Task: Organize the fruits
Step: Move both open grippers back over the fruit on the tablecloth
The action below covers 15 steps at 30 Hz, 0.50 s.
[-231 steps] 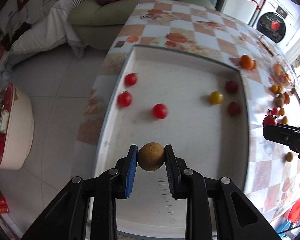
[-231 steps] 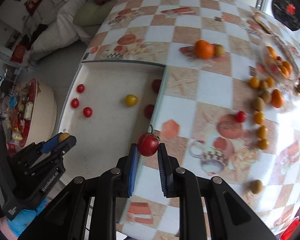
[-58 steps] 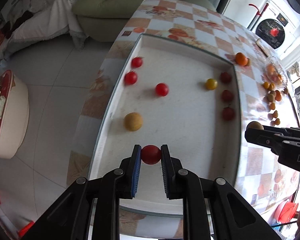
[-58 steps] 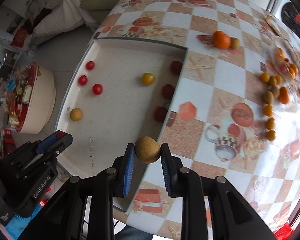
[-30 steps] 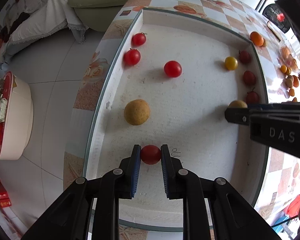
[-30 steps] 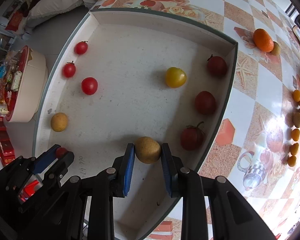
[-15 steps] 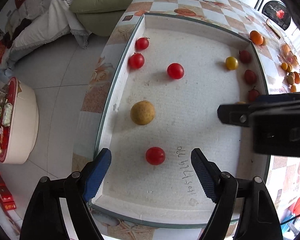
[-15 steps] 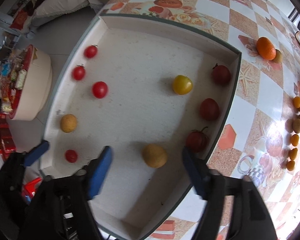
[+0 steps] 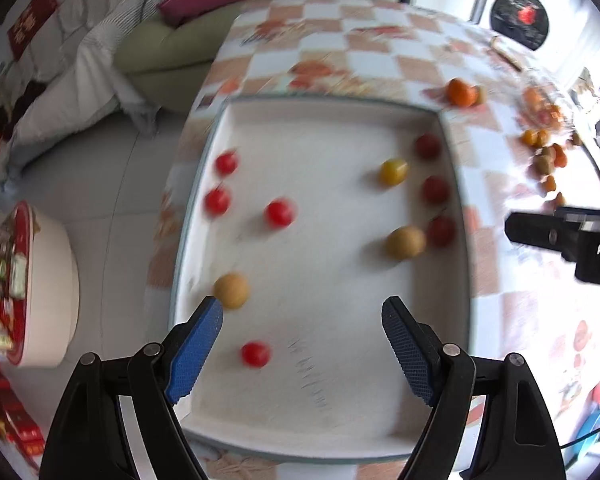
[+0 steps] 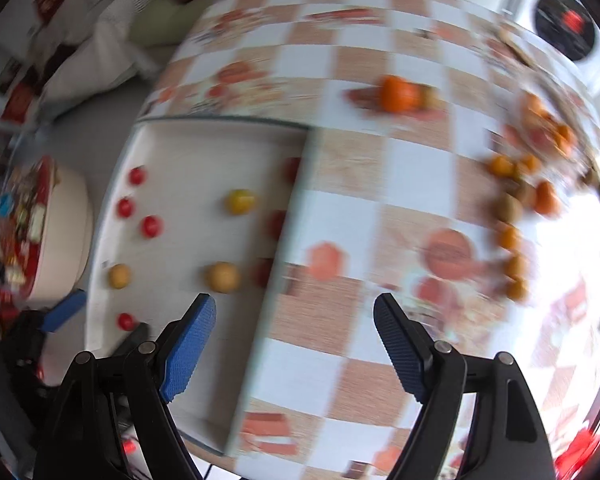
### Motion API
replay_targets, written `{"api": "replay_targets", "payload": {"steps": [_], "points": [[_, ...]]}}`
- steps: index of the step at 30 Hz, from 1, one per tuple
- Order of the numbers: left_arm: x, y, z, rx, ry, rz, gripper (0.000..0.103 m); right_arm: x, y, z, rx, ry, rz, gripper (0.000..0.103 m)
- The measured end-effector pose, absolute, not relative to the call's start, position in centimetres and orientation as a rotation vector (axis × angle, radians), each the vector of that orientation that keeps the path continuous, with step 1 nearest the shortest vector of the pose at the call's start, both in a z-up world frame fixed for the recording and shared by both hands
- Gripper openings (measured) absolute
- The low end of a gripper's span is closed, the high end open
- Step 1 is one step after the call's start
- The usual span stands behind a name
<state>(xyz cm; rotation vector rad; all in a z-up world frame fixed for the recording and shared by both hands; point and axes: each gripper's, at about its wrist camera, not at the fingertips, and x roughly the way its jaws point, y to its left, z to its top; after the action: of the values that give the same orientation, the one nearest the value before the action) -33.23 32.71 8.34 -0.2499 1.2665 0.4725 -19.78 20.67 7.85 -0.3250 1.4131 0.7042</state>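
Observation:
A white tray (image 9: 340, 400) on the checked table holds several fruits: red tomatoes at the left (image 9: 217, 201), a small red tomato (image 9: 255, 354) near the front, two tan round fruits (image 9: 231, 290) (image 9: 405, 242), a yellow tomato (image 9: 394, 171) and dark red tomatoes along the right wall (image 9: 435, 190). My left gripper (image 9: 302, 344) is open and empty above the tray's front. My right gripper (image 10: 294, 340) is open and empty over the tray's right wall (image 10: 276, 280). It shows in the left wrist view at the right (image 9: 564, 236). Loose orange and brown fruits (image 10: 508, 208) lie on the table at the right.
An orange (image 10: 398, 94) sits on the table behind the tray. A glass dish of fruit (image 10: 548, 128) stands at the far right. A sofa (image 9: 180, 40) and a round white tub (image 9: 40, 280) are off the table's left edge on the floor.
Both grippers have pulled back and up from the tray, wide open. The red tomato and the tan fruit they let go lie on the tray. The views are blurred by motion.

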Motion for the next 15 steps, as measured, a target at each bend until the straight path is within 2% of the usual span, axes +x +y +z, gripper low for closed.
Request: {"api": "replay_targets", "payload": {"steps": [8, 15], "points": [[-26.6, 27.8, 10.9, -0.134, 1.224, 0.325, 0.082, -15.9, 10.1, 7.1, -0.201, 1.452, 0.457, 0.084], [-20.7, 23.0, 10.2, -0.087, 1.256, 0.178, 0.082, -14.2, 4.3, 5.2, -0.128, 1.502, 0.356, 0.084]]}}
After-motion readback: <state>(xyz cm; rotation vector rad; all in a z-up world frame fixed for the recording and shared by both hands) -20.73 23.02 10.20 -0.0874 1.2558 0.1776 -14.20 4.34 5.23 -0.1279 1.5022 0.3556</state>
